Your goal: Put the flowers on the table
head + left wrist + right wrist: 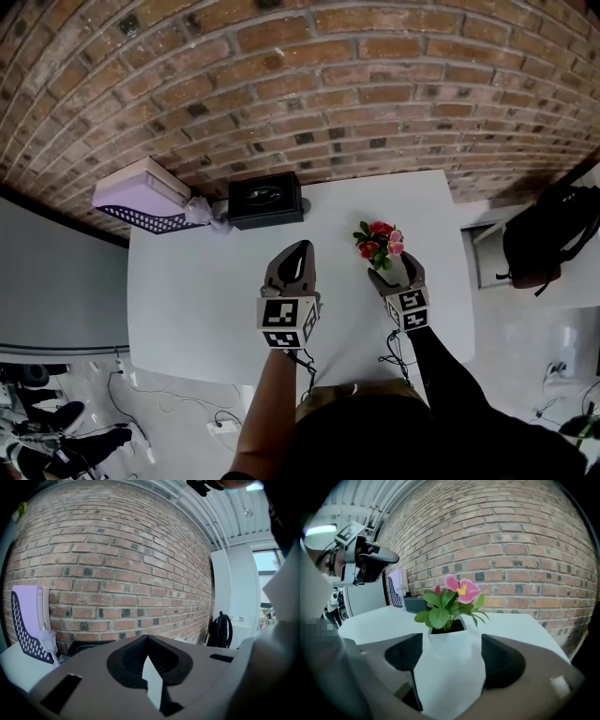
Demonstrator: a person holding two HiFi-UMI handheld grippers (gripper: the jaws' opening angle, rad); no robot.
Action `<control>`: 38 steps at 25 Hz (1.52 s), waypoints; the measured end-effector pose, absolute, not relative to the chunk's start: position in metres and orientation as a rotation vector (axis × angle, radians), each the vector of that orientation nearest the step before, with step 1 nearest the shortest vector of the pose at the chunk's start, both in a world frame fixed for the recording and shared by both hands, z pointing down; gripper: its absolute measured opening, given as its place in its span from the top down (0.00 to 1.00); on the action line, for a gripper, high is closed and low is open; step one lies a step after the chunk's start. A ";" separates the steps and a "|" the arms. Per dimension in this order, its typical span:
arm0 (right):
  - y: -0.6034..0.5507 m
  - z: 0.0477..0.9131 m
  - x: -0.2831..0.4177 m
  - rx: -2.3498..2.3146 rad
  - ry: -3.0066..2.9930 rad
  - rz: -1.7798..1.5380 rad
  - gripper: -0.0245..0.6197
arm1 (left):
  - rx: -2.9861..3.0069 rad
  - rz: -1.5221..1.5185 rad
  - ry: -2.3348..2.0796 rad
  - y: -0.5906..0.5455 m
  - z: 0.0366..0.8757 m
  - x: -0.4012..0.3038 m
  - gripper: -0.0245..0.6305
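the flowers stand in a small white pot on the white table, toward its right edge and about midway between the far and near edges. the pot looks upright, with its base down on the tabletop.

the right gripper has its jaws spread wide, one on each side of the pot. the pads seem to sit just clear of the pot walls rather than squeezing them, so the pot appears to stand on its own. the left gripper hangs over the middle of the table with its jaws pressed together and nothing between them.

judging by its looks, the pot should be light and stiff, with smooth tapering walls that could slip upward out of a weak pinch. the leaves and pink and red blooms are soft and easily crushed or bent. the place to grip is the pot's two opposite walls, below the rim and clear of the leaves, never the stems. with the blooms standing tall, it may tip if nudged sideways as the jaws back away.
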State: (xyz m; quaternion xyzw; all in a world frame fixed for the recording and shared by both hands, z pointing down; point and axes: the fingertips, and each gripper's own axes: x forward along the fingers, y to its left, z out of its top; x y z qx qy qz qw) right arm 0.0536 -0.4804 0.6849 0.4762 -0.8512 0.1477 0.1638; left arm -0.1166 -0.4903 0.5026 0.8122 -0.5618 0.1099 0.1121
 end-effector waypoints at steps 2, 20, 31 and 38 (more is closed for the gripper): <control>-0.476 0.672 0.063 1.397 -2.440 0.411 0.37 | 2.400 0.317 -1.649 -0.489 0.497 -0.113 0.95; -0.474 0.474 0.056 1.442 -2.678 0.104 0.37 | 2.465 0.230 -1.772 -0.463 0.431 -0.123 0.95; -0.459 0.429 0.041 1.405 -2.695 -0.097 0.43 | 2.495 0.196 -1.801 -0.451 0.407 -0.123 0.95; -0.449 0.423 0.044 1.442 -2.661 -0.120 0.96 | 2.496 0.197 -1.815 -0.442 0.406 -0.129 0.95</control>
